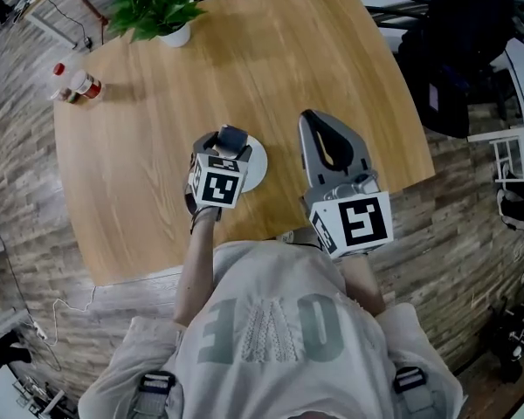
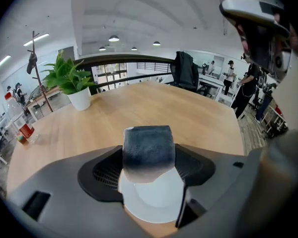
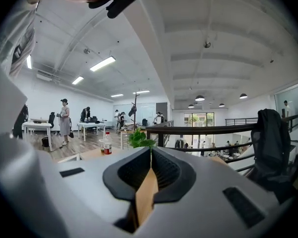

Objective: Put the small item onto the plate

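Note:
A small dark blue-grey block (image 2: 148, 152) sits clamped between the jaws of my left gripper (image 2: 149, 155), held just above a round white plate (image 2: 154, 200). In the head view the same block (image 1: 233, 138) pokes out ahead of the left gripper (image 1: 228, 147), over the plate (image 1: 255, 166) near the table's front edge. My right gripper (image 1: 319, 133) hovers to the right of the plate, its jaws pressed together with nothing between them. In the right gripper view that gripper (image 3: 150, 170) points level across the table, and only a thin slit shows between the jaws.
A potted green plant (image 1: 157, 11) stands at the far side of the round wooden table (image 1: 332, 59). Two bottles (image 1: 77, 84) rest near the left edge. A dark chair with a jacket (image 1: 458, 51) stands off the table's right side.

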### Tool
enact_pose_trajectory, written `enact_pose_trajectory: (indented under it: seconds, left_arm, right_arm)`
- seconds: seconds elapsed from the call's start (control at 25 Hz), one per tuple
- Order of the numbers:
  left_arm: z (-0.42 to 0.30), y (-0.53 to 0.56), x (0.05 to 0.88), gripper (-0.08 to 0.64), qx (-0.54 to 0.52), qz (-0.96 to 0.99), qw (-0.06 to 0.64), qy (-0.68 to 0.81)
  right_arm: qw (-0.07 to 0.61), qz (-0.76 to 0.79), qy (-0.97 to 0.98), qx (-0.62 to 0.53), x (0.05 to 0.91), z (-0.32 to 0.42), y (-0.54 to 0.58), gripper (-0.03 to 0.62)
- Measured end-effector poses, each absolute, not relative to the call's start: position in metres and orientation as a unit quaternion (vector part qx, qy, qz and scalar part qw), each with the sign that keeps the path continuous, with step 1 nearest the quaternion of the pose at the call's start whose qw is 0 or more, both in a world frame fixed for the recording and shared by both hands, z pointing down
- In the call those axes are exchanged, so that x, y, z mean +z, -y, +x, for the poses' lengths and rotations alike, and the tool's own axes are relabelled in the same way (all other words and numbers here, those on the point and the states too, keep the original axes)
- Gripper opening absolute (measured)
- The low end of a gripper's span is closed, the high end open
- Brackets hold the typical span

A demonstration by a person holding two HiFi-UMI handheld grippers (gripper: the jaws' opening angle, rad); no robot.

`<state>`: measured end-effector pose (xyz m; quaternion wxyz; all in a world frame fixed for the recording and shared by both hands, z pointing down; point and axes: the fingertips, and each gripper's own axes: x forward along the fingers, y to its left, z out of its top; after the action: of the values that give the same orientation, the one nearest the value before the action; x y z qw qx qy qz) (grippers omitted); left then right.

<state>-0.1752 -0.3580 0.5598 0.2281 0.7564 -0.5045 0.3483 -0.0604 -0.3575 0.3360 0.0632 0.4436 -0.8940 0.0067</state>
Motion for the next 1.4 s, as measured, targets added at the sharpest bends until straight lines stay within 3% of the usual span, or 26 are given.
enact_pose_trajectory:
  seconds: [0.64,1.24,1.4]
  left_arm:
    - [-0.162,0.342,0.622,0.314,0.431,0.742,0.271,0.435]
    - [-0.162,0.341,0.628,0.314,0.445,0.737,0.261,0.437]
    - [-0.161,0.342,0.626,0.314,0.450,0.734,0.232,0.452]
  right_arm:
    - [0.098,0.493,0.862,0.069,0.376,-0.038,0.355,0.018]
    - [0.095,0.493,0.863,0.060,0.373,-0.035,0.349,0.018]
    - [0.083,0.481,0.871,0.052,0.368,-0.039,0.346,0.018]
